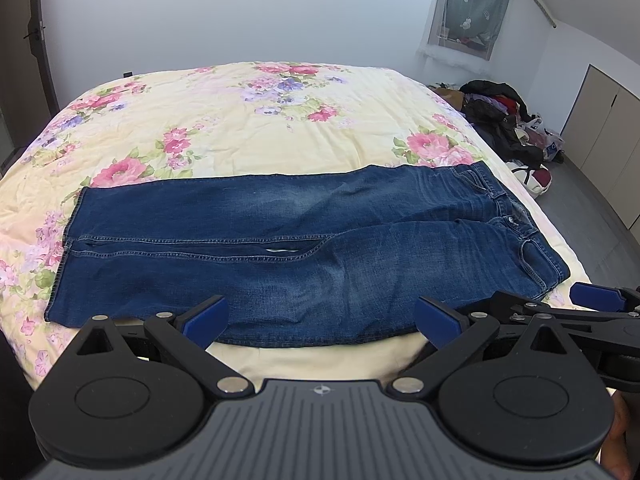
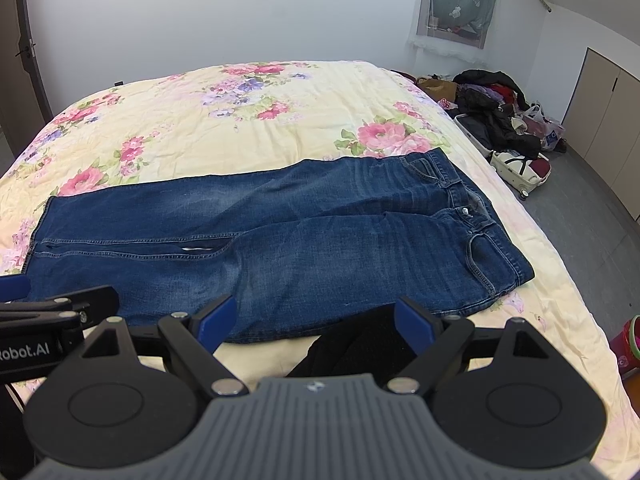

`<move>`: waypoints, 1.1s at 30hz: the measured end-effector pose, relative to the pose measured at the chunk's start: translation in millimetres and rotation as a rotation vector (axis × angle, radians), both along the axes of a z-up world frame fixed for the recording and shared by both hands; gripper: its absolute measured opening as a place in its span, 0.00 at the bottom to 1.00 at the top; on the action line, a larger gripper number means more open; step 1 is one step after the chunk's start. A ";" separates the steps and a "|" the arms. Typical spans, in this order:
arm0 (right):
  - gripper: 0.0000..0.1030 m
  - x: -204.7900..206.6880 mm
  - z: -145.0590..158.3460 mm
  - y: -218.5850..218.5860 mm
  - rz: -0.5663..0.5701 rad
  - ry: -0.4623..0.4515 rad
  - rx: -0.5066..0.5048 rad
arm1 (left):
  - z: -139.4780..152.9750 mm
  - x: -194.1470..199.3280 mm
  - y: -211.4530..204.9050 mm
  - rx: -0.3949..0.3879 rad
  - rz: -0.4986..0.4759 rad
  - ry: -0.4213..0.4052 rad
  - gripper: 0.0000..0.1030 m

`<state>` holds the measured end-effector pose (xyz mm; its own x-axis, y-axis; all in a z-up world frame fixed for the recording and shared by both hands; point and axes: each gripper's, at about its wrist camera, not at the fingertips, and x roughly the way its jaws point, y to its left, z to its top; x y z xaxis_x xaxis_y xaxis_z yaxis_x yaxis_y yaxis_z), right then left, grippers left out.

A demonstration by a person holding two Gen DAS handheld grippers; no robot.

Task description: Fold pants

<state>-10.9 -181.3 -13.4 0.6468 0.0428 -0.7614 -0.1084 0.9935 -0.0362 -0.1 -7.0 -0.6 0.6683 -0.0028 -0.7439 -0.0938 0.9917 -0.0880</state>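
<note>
Jeans spread flat across the near part of the bed, both of my grippers held above the near edge.

The jeans [image 1: 304, 236] lay unfolded on the floral bedspread [image 1: 240, 120], waistband toward the right edge, hems toward the left, legs side by side. My left gripper [image 1: 322, 318] hung over the near leg's lower seam, fingers wide apart, holding nothing; my right gripper [image 2: 314, 318] hung likewise spread and empty, above a dark cloth [image 2: 352, 344] at the near edge. The bedspread beyond the jeans lay bare to the far edge.
</note>
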 end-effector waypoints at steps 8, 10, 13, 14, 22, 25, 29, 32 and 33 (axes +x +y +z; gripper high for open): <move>0.80 0.0 0.1 -0.1 0.000 0.000 0.000 | 0.2 -0.1 0.7 -0.001 -0.001 0.000 1.00; 0.80 0.1 0.0 -0.2 -0.001 0.000 0.000 | 0.2 0.1 -0.1 0.000 -0.001 0.000 1.00; 0.80 0.1 0.0 -0.2 0.000 0.000 0.001 | 0.2 0.0 0.8 0.000 0.000 0.000 1.00; 0.80 0.0 0.3 -0.3 -0.001 0.000 0.000 | 0.1 0.1 0.4 -0.001 0.000 0.000 1.00; 0.80 0.6 0.3 -0.4 -0.001 0.000 0.001 | 0.2 0.0 0.5 0.000 0.000 -0.001 1.00; 0.80 0.9 0.1 -0.2 0.000 -0.001 0.001 | 0.2 0.2 -0.8 0.001 -0.001 0.000 1.00; 0.80 1.8 -0.5 -0.1 -0.001 -0.001 0.001 | 0.2 0.0 0.6 0.000 -0.001 0.000 1.00; 0.80 0.1 1.4 -1.4 -0.001 0.001 0.003 | 0.2 -0.2 0.6 0.000 0.000 -0.001 1.00; 0.80 -1.2 1.0 -1.0 -0.001 0.001 0.002 | 0.2 -0.2 0.8 0.000 0.000 -0.001 1.00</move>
<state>-12.1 -182.3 -12.4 0.6464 0.0435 -0.7618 -0.1072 0.9936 -0.0342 -0.2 -6.2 -0.4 0.6691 -0.0034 -0.7432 -0.0933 0.9917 -0.0885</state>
